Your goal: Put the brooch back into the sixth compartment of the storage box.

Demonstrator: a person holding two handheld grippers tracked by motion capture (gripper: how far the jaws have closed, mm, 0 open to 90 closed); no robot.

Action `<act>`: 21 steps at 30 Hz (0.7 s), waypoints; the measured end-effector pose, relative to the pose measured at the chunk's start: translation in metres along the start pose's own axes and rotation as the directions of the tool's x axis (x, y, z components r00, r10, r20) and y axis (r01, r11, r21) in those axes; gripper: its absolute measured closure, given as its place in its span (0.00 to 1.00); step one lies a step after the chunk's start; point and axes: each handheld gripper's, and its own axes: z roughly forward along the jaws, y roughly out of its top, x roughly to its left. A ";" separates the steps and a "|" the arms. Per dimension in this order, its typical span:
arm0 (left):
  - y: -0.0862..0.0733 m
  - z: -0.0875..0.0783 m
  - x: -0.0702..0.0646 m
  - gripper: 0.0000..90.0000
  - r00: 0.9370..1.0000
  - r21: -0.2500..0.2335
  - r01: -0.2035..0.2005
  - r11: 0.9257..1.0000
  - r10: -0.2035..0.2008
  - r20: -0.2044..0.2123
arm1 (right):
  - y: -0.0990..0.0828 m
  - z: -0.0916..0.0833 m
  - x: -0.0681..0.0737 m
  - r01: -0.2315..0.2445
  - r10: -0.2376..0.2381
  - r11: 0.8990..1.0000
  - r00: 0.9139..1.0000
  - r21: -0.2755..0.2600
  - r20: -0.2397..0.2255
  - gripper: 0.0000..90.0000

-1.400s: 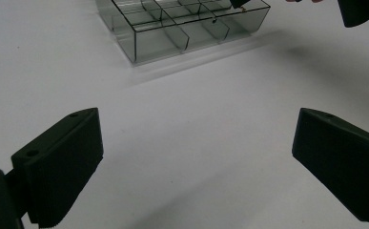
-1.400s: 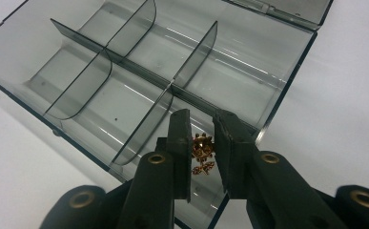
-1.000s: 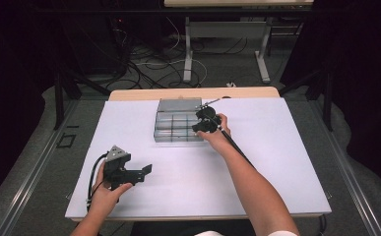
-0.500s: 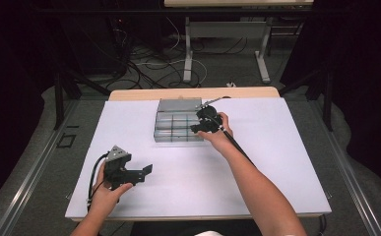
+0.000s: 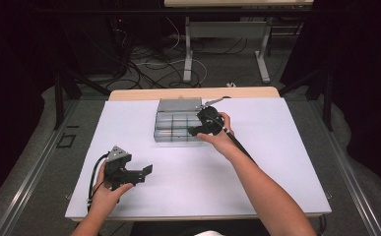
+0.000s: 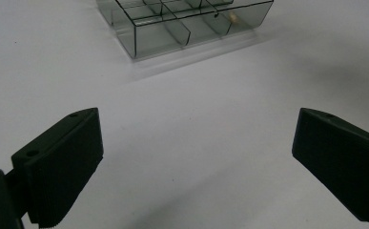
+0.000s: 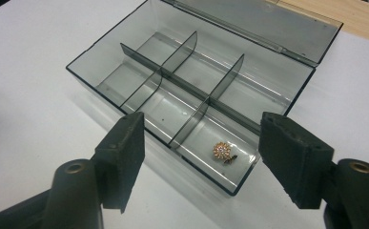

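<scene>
Smoked clear six-compartment box [image 7: 191, 90], lid open, on white tabletop [image 5: 276, 162]: one gold flower-shaped brooch [image 7: 222, 150] in near corner compartment, beneath right tongs [image 7: 201, 157], jaws apart; left tongs [image 6: 196, 167] apart, empty.

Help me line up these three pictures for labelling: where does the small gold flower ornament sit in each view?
High view: too small to pick out inside the organiser box.
Left gripper view: a pale speck in a compartment at the top.
Right gripper view: gold flower ornament in the nearest right-hand compartment, between the open jaws.
Shared landmark: the box's dividers.
</scene>
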 end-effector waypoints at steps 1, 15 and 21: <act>0.000 0.000 0.000 0.04 1.000 0.000 0.000 1.000 0.000 0.000 | 0.000 -0.002 0.001 -0.009 0.009 1.000 1.000 0.003 -0.010 0.34; 0.000 0.000 0.000 0.04 1.000 0.002 -0.002 1.000 0.002 0.003 | -0.020 -0.030 0.000 -0.004 0.003 1.000 1.000 -0.030 -0.014 0.17; 0.000 0.000 0.000 0.04 1.000 0.010 -0.001 1.000 0.001 0.003 | -0.032 -0.042 0.001 0.035 -0.035 0.999 0.999 -0.032 0.015 0.16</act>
